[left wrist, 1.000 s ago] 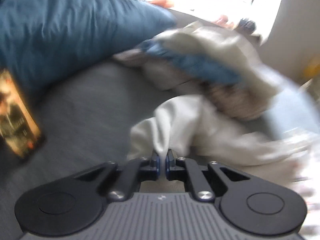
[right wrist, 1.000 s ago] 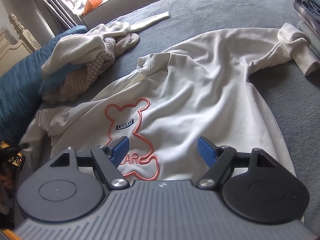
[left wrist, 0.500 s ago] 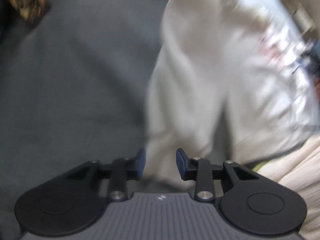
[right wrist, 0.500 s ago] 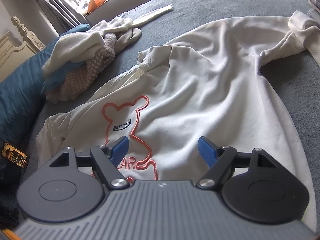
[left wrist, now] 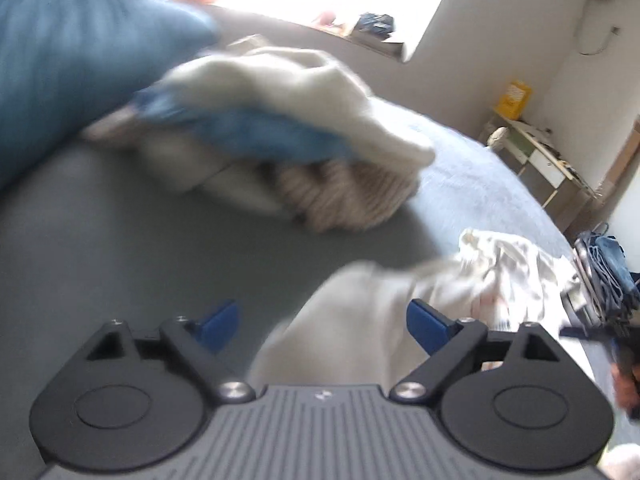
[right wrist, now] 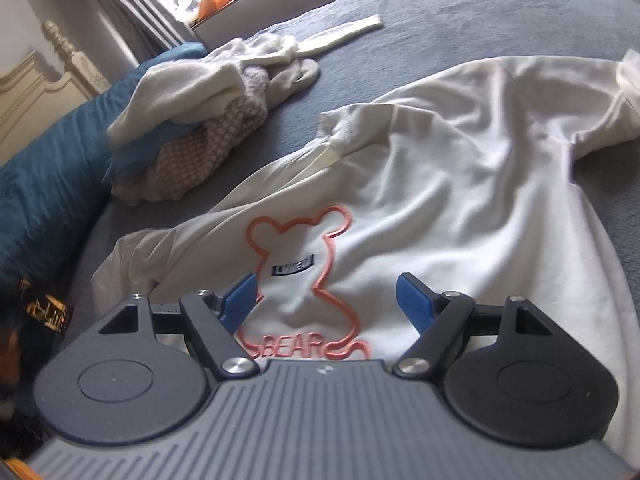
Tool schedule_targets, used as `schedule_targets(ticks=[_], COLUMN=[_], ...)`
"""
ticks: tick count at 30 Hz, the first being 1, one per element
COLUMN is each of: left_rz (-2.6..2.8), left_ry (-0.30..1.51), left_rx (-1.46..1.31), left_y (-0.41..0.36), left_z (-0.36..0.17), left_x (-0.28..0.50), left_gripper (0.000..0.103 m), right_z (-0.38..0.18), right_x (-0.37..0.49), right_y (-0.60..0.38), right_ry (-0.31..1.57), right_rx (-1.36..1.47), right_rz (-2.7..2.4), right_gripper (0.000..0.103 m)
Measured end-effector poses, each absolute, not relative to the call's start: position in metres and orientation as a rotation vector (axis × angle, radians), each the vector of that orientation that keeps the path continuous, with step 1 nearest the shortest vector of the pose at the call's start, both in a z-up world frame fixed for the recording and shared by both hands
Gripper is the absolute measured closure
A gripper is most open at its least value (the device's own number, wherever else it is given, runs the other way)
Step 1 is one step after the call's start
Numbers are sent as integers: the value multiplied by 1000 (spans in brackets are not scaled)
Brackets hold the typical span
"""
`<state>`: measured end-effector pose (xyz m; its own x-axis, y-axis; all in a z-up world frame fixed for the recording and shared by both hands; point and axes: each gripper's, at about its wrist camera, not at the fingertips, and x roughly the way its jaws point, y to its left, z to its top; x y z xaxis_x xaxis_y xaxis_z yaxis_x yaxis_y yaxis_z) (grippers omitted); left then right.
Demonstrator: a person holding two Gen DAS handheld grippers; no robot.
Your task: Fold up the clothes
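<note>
Here a white sweatshirt (right wrist: 460, 184) lies spread on the grey bed (right wrist: 500, 12), bear print up.
Its length runs away from the right hand-held gripper (right wrist: 326, 300), hem nearest; the left hand-held gripper (left wrist: 324, 322) straddles a sleeve (left wrist: 352, 320). Both stand wide, holding nothing. No containers.

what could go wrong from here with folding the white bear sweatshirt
1. The left gripper is open over a bunched white sleeve; closing there may catch several layers and fold it crooked.
2. The sweatshirt lies wrinkled, its collar flipped up, so creases could get folded in.
3. The pile of unfolded clothes sits close beside it on the bed; a swung sleeve might land on or snag it.
</note>
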<state>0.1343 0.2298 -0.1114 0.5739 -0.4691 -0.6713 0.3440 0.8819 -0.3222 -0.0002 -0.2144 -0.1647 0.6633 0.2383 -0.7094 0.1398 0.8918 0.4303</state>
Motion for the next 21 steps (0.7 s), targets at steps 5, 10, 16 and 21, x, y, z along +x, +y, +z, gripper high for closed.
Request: schedule_targets(ticks=[5, 10, 16, 21], left_rz=[-466, -485, -583, -675], left_ry=[912, 927, 824, 799], left_rx=[-23, -59, -4, 99], left_y=[179, 178, 183, 171], left_z=[-157, -176, -155, -153], left_x=[174, 167, 131, 97], left_gripper=[27, 91, 96, 96], right_z=[-166, -174, -183, -179], right_x=[3, 16, 40, 59], right_y=[-209, -212, -209, -200], right_ry=[891, 925, 943, 931], right_rx=[452, 440, 442, 420], right_rz=[38, 17, 25, 52], right_gripper=[26, 26, 26, 26])
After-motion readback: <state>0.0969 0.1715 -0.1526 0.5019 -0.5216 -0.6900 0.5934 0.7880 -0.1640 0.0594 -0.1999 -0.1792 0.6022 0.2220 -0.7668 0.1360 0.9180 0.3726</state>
